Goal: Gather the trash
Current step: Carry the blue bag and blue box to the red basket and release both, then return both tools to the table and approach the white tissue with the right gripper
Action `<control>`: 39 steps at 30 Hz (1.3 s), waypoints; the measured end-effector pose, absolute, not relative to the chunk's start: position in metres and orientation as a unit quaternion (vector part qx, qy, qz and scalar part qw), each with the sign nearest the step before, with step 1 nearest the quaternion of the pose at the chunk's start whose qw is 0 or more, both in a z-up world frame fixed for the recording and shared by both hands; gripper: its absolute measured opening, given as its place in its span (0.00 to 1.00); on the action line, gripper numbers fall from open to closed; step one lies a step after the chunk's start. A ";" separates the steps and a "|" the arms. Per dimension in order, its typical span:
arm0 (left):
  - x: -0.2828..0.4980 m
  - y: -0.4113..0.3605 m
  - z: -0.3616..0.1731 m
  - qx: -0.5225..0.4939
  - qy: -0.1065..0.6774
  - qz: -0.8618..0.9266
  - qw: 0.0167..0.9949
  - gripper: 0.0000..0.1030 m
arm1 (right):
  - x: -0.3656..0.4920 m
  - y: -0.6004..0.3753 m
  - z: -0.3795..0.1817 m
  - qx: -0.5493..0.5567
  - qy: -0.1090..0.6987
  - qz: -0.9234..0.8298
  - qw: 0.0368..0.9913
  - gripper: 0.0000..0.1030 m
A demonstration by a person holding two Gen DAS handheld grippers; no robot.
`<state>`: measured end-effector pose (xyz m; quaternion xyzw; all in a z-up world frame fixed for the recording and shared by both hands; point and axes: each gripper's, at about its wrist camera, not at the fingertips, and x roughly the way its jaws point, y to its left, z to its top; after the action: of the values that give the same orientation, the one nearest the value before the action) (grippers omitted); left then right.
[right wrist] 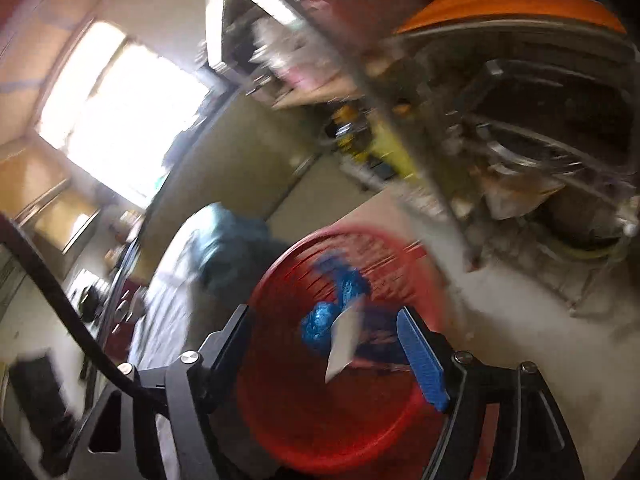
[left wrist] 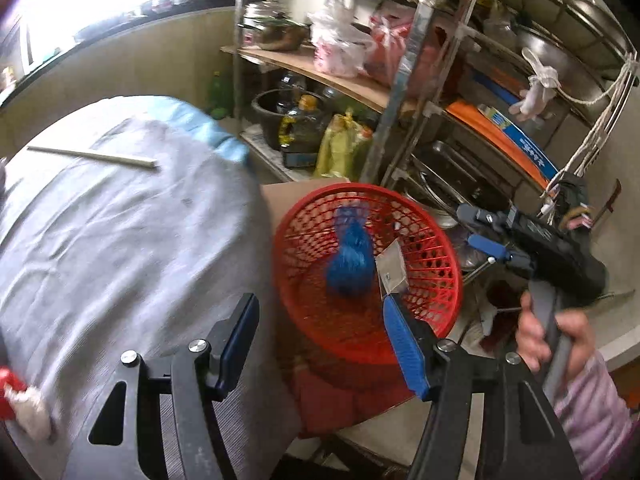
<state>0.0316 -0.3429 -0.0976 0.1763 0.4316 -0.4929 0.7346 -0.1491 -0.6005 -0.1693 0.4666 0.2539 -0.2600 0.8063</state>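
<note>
The left gripper (left wrist: 320, 336) is part open and empty, positioned over the near rim of the red basket (left wrist: 436, 280). A blue wad (left wrist: 350, 260) and a small silver wrapper (left wrist: 392, 268) are inside the basket, just ahead of the fingertips. The right gripper (left wrist: 486, 236), also part open and empty, is at the basket's far right edge.

A basket (left wrist: 368, 276) sits right of the cloth-covered counter (left wrist: 120, 240), before the shelves (left wrist: 400, 92). A wad (left wrist: 350, 260) and card (left wrist: 391, 272) lie in it; a stick (left wrist: 92, 156) lies on the counter.
</note>
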 end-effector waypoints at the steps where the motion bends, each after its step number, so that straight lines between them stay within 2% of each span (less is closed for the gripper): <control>1: 0.032 -0.332 -0.096 0.172 0.432 -0.488 0.739 0.64 | -0.149 -0.610 -0.175 0.474 0.248 -0.274 0.799 0.74; 8: 0.026 -0.275 -0.085 0.156 0.431 -0.469 0.755 0.64 | -0.093 -0.673 -0.187 0.496 0.265 -0.274 0.780 0.74; 12: 0.022 -0.253 -0.078 0.141 0.429 -0.460 0.765 0.65 | -0.026 -0.696 -0.179 0.462 0.333 -0.283 0.772 0.74; 19: 0.022 -0.218 -0.071 0.141 0.415 -0.436 0.786 0.66 | 0.031 -0.689 -0.221 0.417 0.477 -0.293 0.716 0.74; 33: 0.051 -0.133 -0.069 0.092 0.415 -0.366 0.828 0.66 | -0.016 -0.617 -0.220 0.411 0.515 -0.289 0.695 0.75; 36: 0.061 -0.100 -0.068 0.080 0.414 -0.330 0.845 0.66 | -0.029 -0.618 -0.214 0.424 0.482 -0.306 0.703 0.75; 39: 0.071 -0.065 -0.069 0.068 0.416 -0.280 0.862 0.67 | -0.053 -0.624 -0.183 0.446 0.380 -0.342 0.735 0.75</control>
<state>0.0708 -0.0645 -0.0695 0.0678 0.4161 -0.2800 0.8625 -0.0526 -0.6239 -0.1825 0.4457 0.3801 -0.3422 0.7347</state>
